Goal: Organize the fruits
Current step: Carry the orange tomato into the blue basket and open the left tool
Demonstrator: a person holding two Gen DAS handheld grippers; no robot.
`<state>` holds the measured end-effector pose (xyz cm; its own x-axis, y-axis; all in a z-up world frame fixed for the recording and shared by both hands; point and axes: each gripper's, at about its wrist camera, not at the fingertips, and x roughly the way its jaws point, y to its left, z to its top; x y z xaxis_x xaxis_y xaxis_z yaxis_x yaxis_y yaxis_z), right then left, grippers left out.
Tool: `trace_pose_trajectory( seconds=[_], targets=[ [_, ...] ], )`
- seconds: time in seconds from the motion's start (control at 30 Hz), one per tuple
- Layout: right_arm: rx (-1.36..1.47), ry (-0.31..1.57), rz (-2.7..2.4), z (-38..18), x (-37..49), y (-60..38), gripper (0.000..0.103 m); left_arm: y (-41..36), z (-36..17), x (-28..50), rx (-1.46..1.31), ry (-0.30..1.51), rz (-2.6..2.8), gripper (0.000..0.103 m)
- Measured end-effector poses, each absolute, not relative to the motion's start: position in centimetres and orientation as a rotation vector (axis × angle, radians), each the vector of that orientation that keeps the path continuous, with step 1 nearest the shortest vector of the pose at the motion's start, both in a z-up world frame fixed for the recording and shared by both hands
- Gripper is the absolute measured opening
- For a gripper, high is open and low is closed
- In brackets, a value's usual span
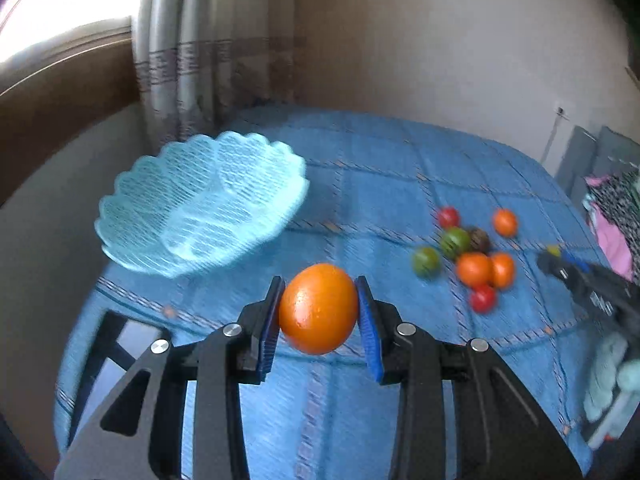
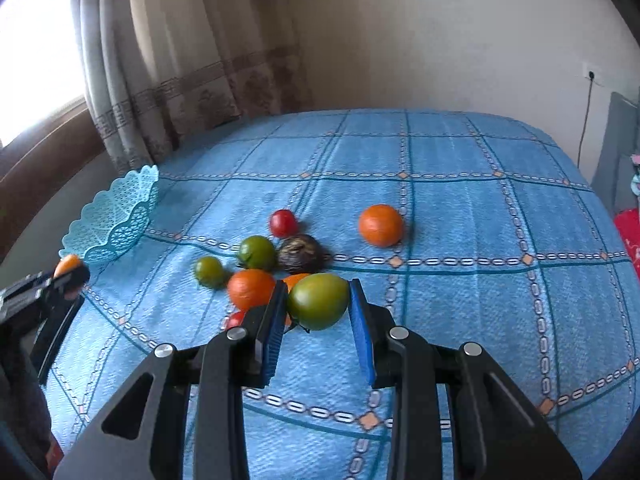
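My left gripper (image 1: 320, 286) is shut on a large orange fruit (image 1: 318, 312), held above the blue cloth just right of the light blue mesh basket (image 1: 200, 204). My right gripper (image 2: 318, 285) is shut on a green fruit (image 2: 318, 302) at the near edge of the fruit cluster. Loose on the cloth lie two green fruits (image 2: 256, 252) (image 2: 208, 272), a dark brown one (image 2: 300, 258), two small red ones (image 2: 284, 222), and orange ones (image 2: 250, 288), one apart (image 2: 380, 226). The basket (image 2: 116, 220) looks empty.
The table under the blue checked cloth (image 2: 460, 220) stands in a corner, with a curtain (image 2: 160, 80) and window behind. Clothes (image 1: 612, 232) lie at the right edge. A dark chair frame (image 1: 108, 344) shows at the table's near left edge.
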<state>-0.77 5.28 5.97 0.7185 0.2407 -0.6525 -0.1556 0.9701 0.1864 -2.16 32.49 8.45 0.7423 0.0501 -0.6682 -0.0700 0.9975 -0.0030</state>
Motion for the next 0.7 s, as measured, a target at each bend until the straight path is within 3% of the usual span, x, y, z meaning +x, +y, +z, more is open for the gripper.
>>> trace_pose_trajectory(
  seconds=[0.53,0.6,0.67,0.7],
  targets=[
    [0.026,0.764,0.348,7.4,3.0,14.4,0.031,41.2,7.9,2.3,-0.124,0.711,0.190,0.038],
    [0.011,0.766,0.363,7.4,3.5,15.9,0.031,41.7,7.7,2.2,-0.138,0.708,0.187,0.049],
    [-0.003,0.765,0.382,7.6,4.1,17.4,0.031,42.0,7.9,1.9,-0.137,0.677,0.205,0.083],
    [-0.007,0.764,0.390,7.7,4.3,18.0,0.031,41.9,8.1,1.6,-0.126,0.651,0.222,0.088]
  ],
)
